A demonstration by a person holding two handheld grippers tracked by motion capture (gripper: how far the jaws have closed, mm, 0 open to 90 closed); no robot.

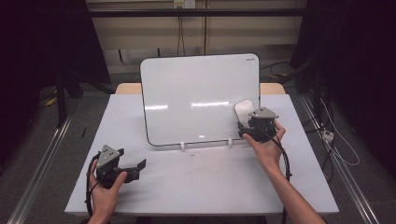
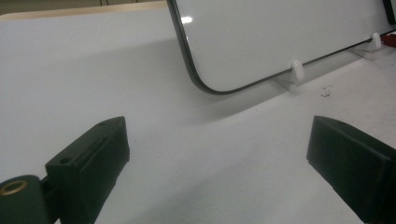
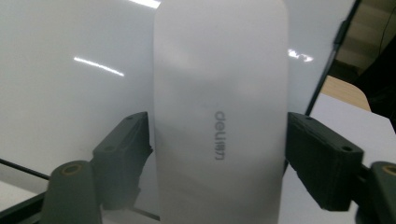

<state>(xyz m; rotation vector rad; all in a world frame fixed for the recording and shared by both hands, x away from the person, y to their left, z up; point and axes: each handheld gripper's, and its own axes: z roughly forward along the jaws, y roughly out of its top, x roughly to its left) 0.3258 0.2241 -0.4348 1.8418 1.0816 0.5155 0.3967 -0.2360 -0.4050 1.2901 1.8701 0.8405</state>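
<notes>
right gripper (image 3: pixel 217 140) clamped on white eraser (image 3: pixel 219 112) against whiteboard (image 1: pixel 196 88); left gripper (image 2: pixel 217 154) apart.

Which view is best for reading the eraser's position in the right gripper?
Right gripper view: the eraser stands large between the two jaws, brand lettering readable. High view shows it small, against the whiteboard above the right gripper. Left gripper view catches the whiteboard's lower corner.
</notes>
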